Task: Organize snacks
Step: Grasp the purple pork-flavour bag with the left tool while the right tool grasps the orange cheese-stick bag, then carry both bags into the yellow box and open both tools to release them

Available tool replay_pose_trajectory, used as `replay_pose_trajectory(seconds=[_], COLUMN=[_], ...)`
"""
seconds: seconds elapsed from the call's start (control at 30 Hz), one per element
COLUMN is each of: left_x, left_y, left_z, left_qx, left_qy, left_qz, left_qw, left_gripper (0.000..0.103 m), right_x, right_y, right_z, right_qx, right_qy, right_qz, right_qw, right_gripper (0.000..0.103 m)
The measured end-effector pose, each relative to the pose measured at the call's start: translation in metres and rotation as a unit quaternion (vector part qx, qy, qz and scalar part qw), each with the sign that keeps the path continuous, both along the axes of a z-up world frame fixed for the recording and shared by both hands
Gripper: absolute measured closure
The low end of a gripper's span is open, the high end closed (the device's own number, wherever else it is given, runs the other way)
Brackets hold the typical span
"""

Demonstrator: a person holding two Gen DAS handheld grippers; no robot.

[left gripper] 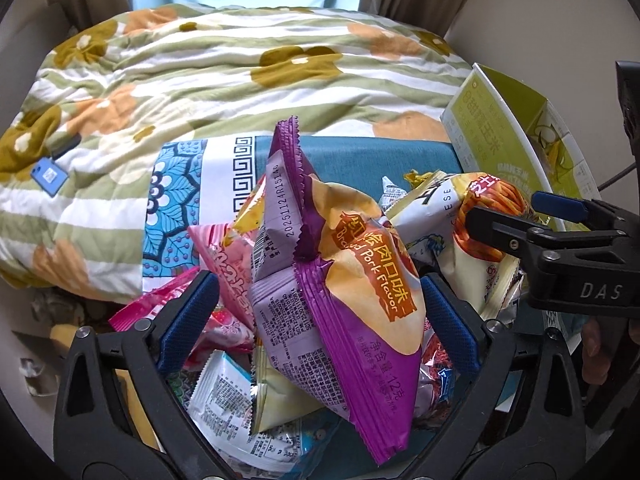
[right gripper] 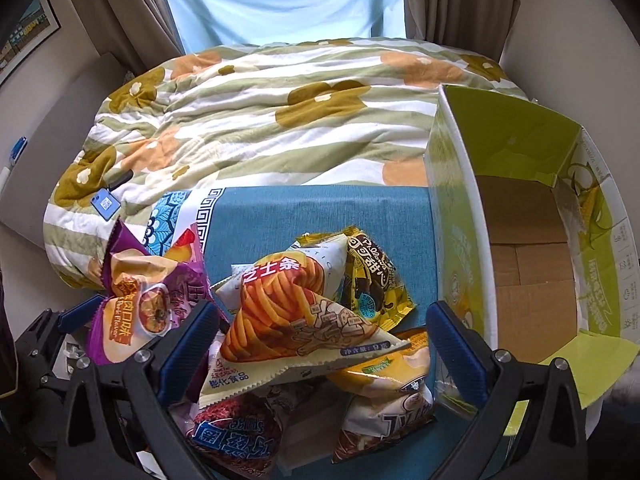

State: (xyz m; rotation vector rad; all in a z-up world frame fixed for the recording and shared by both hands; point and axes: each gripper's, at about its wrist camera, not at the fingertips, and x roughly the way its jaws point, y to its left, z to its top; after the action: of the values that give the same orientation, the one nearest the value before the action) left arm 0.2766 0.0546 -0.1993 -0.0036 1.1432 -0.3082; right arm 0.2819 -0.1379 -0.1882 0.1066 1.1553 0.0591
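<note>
A pile of snack packets lies on a blue cloth (right gripper: 320,216). In the left wrist view my left gripper (left gripper: 316,312) is wide open around a purple braised-pork packet (left gripper: 360,280) that stands up between its fingers, touching neither pad clearly. My right gripper (right gripper: 320,340) is open over the cheese-stick packet (right gripper: 288,312), which lies between its fingers. It shows in the left wrist view (left gripper: 504,220) at the right, fingers around that same packet (left gripper: 480,216). An open green cardboard box (right gripper: 520,240) stands empty at the right.
A flowered quilt (right gripper: 260,120) covers the bed behind the cloth, with a blue tag (right gripper: 105,204) on it. Pink packets (left gripper: 224,264), a yellow cocoa packet (right gripper: 372,280) and several others lie in the pile. Curtains and a window are at the back.
</note>
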Motion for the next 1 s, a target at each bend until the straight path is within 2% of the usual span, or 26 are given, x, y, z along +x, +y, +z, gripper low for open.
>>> replay_pose_trajectory(seconds=[0.27, 0.37, 0.4, 0.47, 0.5, 0.6, 0.67, 0.73, 0.87, 1.0], left_x=[0.001, 0.001, 0.001, 0.001, 0.001, 0.002, 0.001, 0.000, -0.002, -0.008], left_y=[-0.008, -0.007, -0.006, -0.006, -0.005, -0.005, -0.003, 0.000, 0.004, 0.007], left_z=[-0.002, -0.002, -0.002, -0.001, -0.002, -0.002, -0.002, 0.000, 0.004, 0.014], left_qx=[-0.002, -0.005, -0.002, -0.002, -0.003, -0.001, 0.000, -0.003, -0.005, -0.003], left_qy=[0.011, 0.010, 0.008, 0.008, 0.009, 0.009, 0.008, 0.007, 0.001, -0.012], left_qz=[-0.032, -0.037, -0.038, -0.040, -0.041, -0.040, -0.039, -0.036, -0.030, -0.023], left_qw=[0.9994, 0.9992, 0.9992, 0.9992, 0.9991, 0.9992, 0.9992, 0.9993, 0.9996, 0.9997], left_gripper=[0.030, 0.036, 0.041, 0.043, 0.044, 0.048, 0.048, 0.048, 0.048, 0.049], right_x=[0.030, 0.035, 0.036, 0.036, 0.036, 0.037, 0.037, 0.036, 0.033, 0.029], right_y=[0.005, 0.006, 0.005, 0.005, 0.005, 0.006, 0.006, 0.007, 0.005, 0.001], right_z=[-0.025, -0.033, -0.035, -0.038, -0.039, -0.043, -0.045, -0.046, -0.042, -0.037], right_qx=[-0.001, 0.012, 0.019, 0.028, 0.029, 0.034, 0.041, 0.040, 0.039, 0.047], right_qy=[0.057, 0.079, 0.084, 0.091, 0.093, 0.103, 0.112, 0.116, 0.109, 0.100], right_qz=[0.063, 0.074, 0.074, 0.070, 0.069, 0.071, 0.073, 0.074, 0.076, 0.070], right_qw=[0.996, 0.994, 0.994, 0.993, 0.993, 0.992, 0.990, 0.990, 0.990, 0.991], right_gripper=[0.000, 0.000, 0.000, 0.001, 0.002, 0.017, 0.032, 0.035, 0.048, 0.052])
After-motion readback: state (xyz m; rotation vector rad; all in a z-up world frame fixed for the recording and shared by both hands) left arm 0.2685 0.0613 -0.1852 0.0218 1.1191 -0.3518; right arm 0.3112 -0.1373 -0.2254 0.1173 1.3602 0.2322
